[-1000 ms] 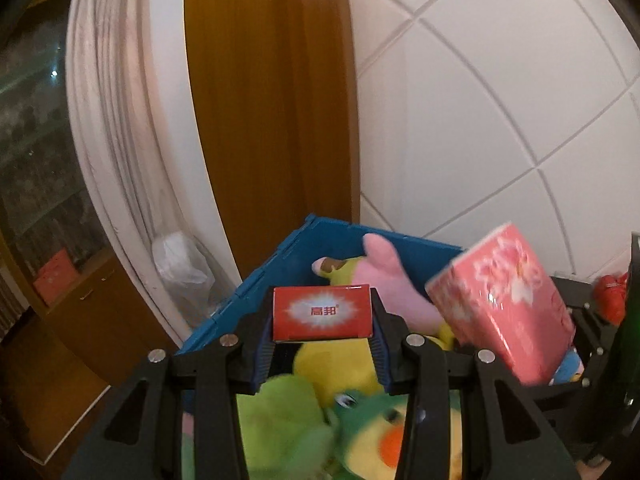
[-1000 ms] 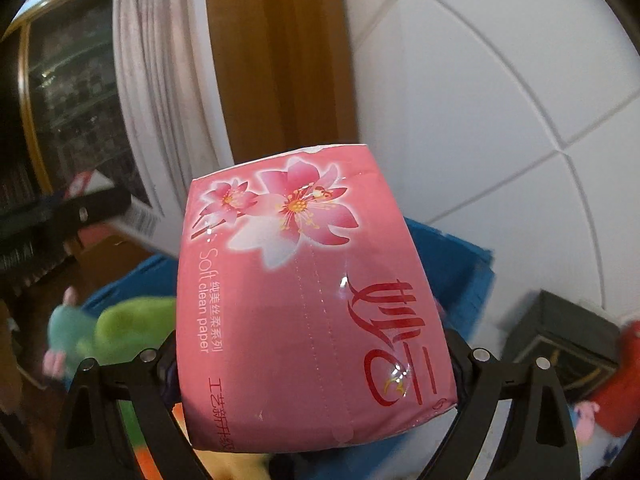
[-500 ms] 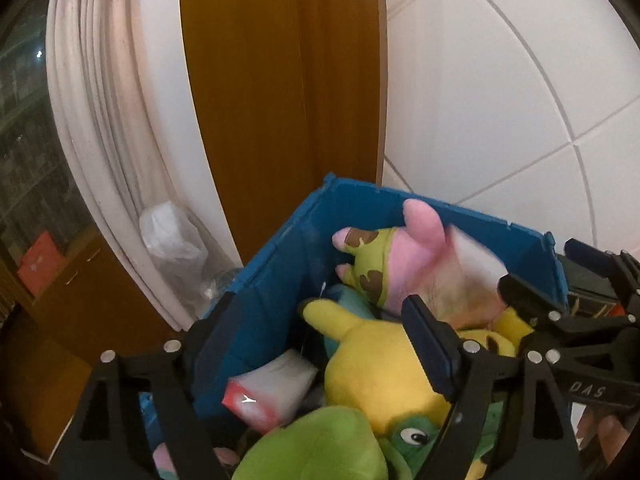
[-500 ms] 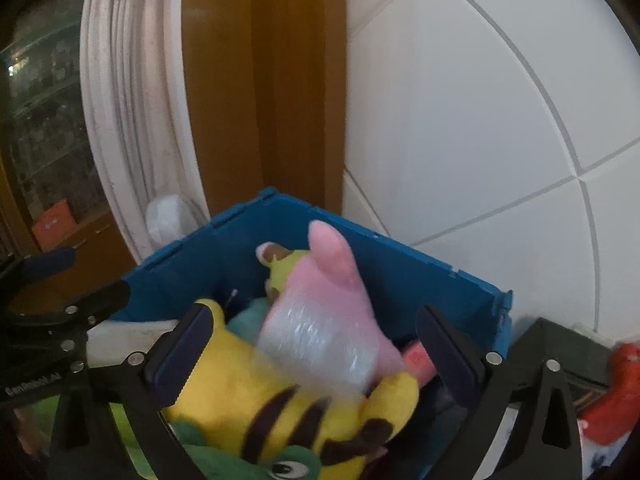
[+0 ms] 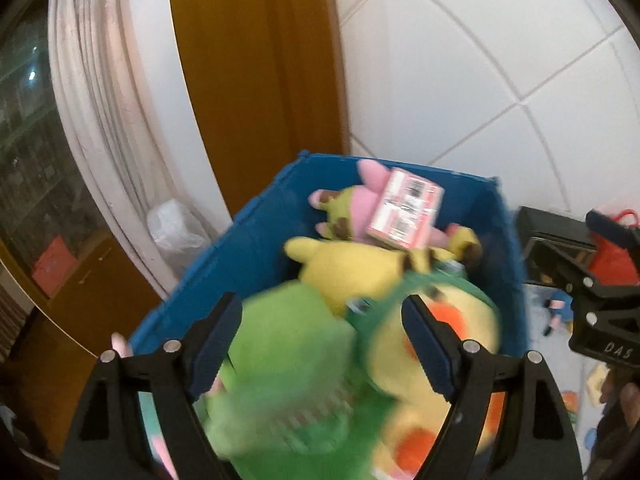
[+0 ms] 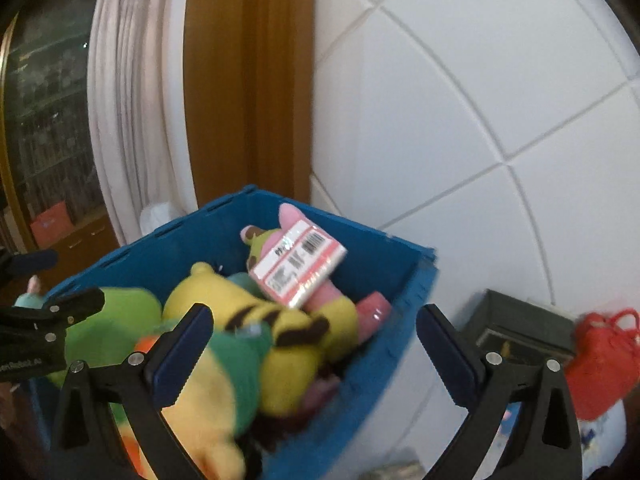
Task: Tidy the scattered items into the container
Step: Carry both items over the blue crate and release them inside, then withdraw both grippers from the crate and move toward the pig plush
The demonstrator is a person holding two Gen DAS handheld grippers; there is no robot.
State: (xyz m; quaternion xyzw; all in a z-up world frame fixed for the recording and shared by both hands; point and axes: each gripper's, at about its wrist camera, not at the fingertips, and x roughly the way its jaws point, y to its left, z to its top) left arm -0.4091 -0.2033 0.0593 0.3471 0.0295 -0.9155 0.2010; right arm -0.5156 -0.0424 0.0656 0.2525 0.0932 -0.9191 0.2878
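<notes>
The red-and-white box lies barcode side up on the pink plush at the far end of the blue crate, tilted, its long axis running diagonally towards the crate's far right corner. It sits well ahead of both tongs. The left gripper and right gripper both stand wide with nothing clamped; the left jaws have just been opening. A yellow striped plush and a blurred green plush fill the crate between tongs and box. A red bag sits outside, right.
</notes>
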